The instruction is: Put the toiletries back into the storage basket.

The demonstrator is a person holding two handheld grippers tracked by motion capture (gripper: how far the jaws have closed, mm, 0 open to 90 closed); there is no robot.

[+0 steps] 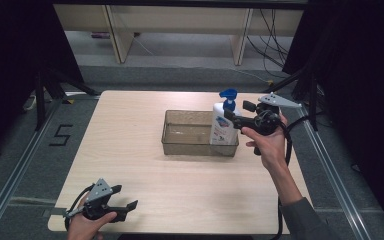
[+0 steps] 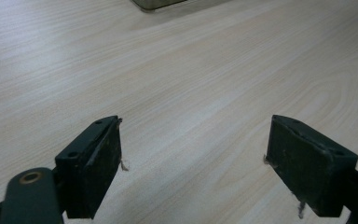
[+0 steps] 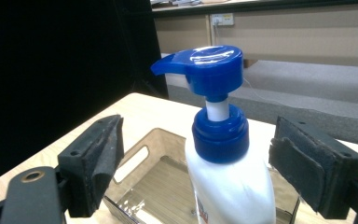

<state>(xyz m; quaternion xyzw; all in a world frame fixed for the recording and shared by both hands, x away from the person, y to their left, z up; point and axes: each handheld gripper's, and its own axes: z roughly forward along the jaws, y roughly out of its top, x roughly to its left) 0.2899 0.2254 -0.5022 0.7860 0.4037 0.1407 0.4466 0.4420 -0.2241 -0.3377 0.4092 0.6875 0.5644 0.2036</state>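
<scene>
Now | pump bottle (image 1: 223, 127) upright in tray (image 1: 180, 145) | R tool (image 1: 235, 116) open beside it

The left claw (image 1: 130, 206) rests low at the near edge of the surface (image 1: 130, 150), jaws wide apart. The right claw (image 1: 236, 114), held higher in an outstretched hand (image 1: 267, 142), stands open over the surface's far side.

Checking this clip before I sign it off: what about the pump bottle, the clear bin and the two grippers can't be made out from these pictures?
- Pump bottle: its base is cut off by the bottom edge in the right gripper view; its label print is too small in the high view.
- Clear bin: its right end is hidden behind the bottle in the high view.
- Right gripper: part of one jaw is hidden by the bottle there.
- Left gripper: its body is cut off by the bottom edge in the left gripper view.
</scene>
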